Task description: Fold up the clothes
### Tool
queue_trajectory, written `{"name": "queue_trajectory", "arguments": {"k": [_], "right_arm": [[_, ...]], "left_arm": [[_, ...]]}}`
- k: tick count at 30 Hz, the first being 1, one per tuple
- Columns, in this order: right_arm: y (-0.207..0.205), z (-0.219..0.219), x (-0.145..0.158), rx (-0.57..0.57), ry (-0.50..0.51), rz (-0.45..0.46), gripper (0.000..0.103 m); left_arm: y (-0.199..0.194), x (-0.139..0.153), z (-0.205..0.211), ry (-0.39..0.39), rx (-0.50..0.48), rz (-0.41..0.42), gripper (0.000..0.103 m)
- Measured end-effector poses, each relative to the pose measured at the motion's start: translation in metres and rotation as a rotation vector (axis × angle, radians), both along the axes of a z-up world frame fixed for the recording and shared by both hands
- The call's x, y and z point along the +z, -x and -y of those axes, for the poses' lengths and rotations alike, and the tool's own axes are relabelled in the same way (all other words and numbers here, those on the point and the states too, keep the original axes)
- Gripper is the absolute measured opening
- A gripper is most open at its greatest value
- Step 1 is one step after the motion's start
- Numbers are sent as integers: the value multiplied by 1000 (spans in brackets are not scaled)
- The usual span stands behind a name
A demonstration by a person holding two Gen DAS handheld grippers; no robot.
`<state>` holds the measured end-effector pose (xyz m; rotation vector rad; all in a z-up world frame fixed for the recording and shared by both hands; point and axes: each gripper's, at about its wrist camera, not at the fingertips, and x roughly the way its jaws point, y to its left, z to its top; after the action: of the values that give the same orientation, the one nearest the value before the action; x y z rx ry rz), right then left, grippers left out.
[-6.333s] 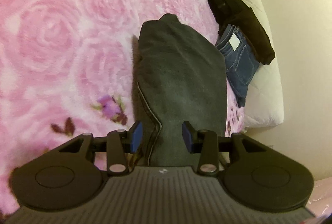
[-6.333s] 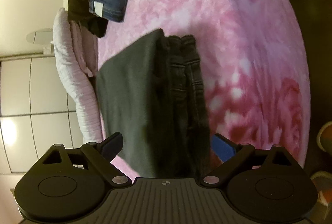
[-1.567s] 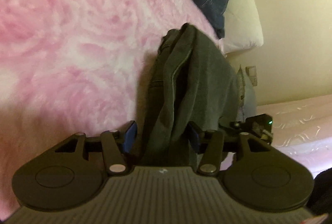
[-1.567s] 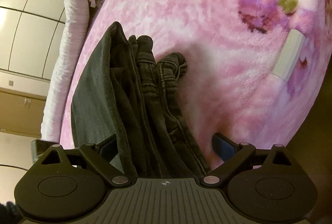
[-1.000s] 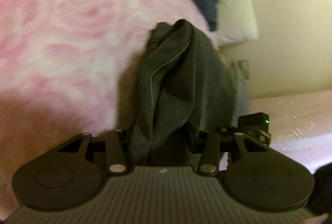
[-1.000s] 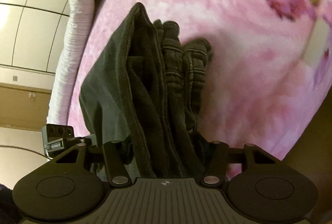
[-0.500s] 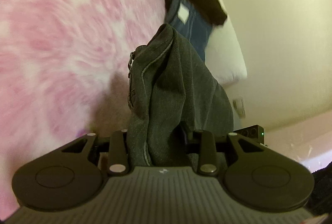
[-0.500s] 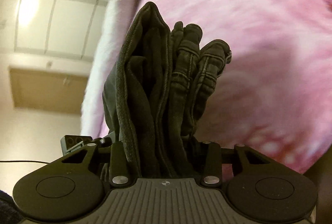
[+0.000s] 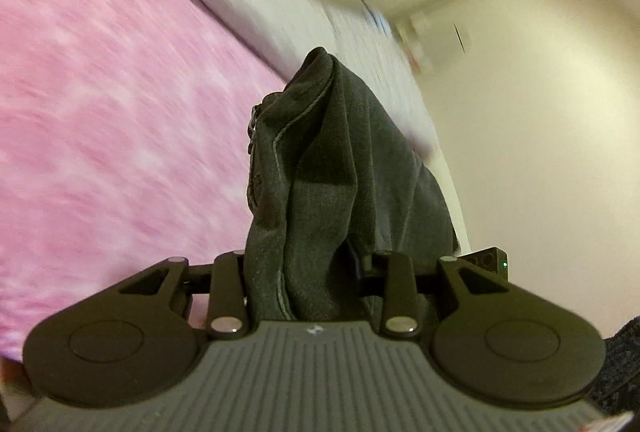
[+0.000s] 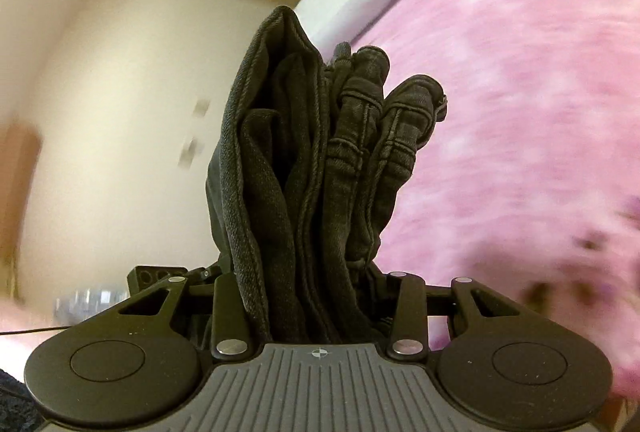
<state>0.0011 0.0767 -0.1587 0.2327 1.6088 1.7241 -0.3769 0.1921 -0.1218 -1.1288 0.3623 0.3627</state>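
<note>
You have the folded dark jeans [image 9: 344, 168] clamped at both ends: your left gripper [image 9: 308, 264] is closed tight on the bundle, and your right gripper [image 10: 312, 280] is pinched on its stacked layers. The jeans stick up ahead of each gripper. The pink blanket [image 9: 100, 104] lies blurred beyond them.

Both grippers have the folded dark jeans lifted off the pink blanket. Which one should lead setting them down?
Probably the right gripper: it clamps the jeans' thick stacked edge with the pink blanket beside it. The left gripper, also clamped, faces the wall side.
</note>
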Motion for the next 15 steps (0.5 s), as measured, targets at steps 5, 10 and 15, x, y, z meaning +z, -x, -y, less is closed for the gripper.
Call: {"name": "queue_trajectory", "arguments": {"k": [5,10,15], "right_arm": [[82,-105,30,191,-61,5,40],[184,-179,40,230,-88,-12,40],[262,-240,37,222,-77,-33,40]], "left_arm": [[113,22,-49,-46,155,7,29],[200,32,-124,-60,179,-8,29],[276,41,-200,-58,170,-40,29]]}}
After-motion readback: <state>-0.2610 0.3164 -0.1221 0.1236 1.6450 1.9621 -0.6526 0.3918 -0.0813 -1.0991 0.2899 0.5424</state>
